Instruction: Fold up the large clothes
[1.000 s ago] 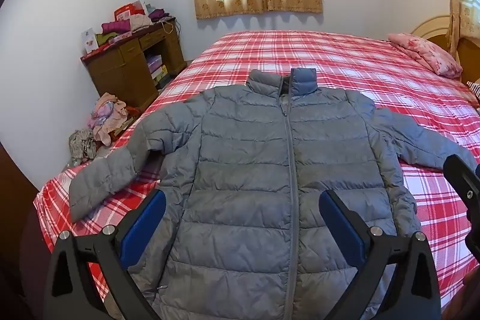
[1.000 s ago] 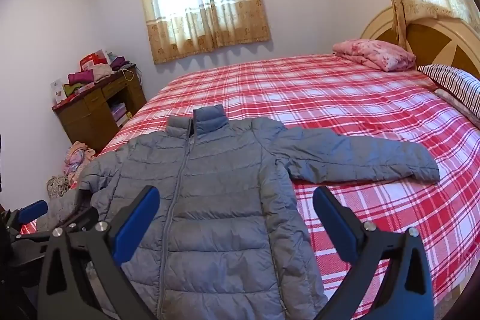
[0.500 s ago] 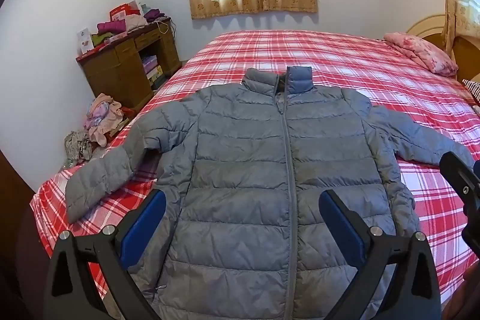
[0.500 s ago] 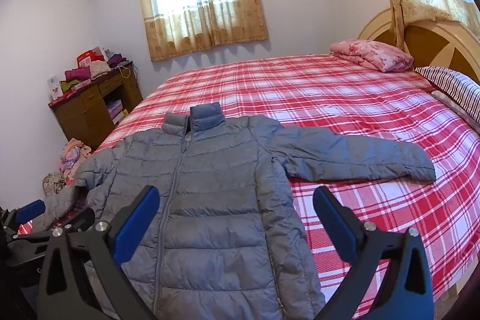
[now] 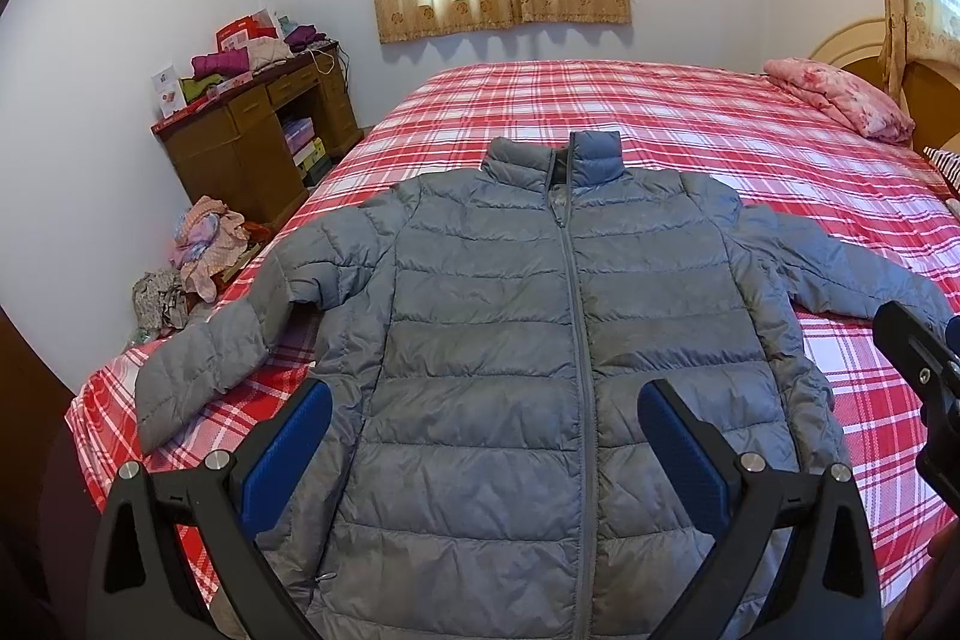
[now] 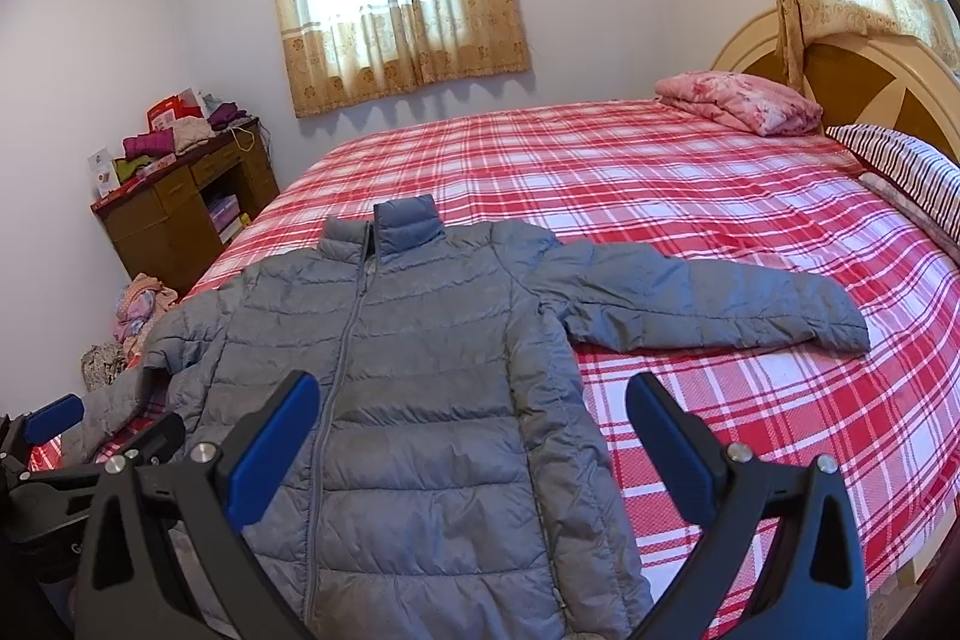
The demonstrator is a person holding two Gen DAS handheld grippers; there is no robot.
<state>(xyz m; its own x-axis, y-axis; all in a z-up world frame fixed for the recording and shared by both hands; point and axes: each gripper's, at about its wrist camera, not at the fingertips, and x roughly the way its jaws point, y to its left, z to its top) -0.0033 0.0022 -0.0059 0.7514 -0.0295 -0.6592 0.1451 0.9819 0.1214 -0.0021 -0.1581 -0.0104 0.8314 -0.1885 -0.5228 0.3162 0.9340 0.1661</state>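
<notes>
A grey quilted puffer jacket (image 5: 516, 340) (image 6: 408, 358) lies flat and zipped, front up, on the red plaid bed (image 5: 600, 100) (image 6: 600, 172), collar toward the window. Both sleeves are spread out; its left sleeve (image 5: 204, 358) reaches the bed's corner, the other sleeve (image 6: 708, 304) stretches toward the headboard. My left gripper (image 5: 483, 436) hovers open above the jacket's lower body, empty. My right gripper (image 6: 471, 427) is open too, above the jacket's right hem side, empty. The right gripper's black frame (image 5: 918, 376) shows at the left wrist view's edge.
A wooden desk (image 5: 252, 148) piled with clothes stands left of the bed. A heap of clothes (image 5: 198, 244) lies on the floor beside it. A pink folded blanket (image 6: 738, 100), a striped pillow (image 6: 900, 166) and the headboard (image 6: 840, 70) are at the right.
Both views have drifted slightly; the jacket sits a little further left in the right wrist view. The jacket lies as before and both grippers remain open.
</notes>
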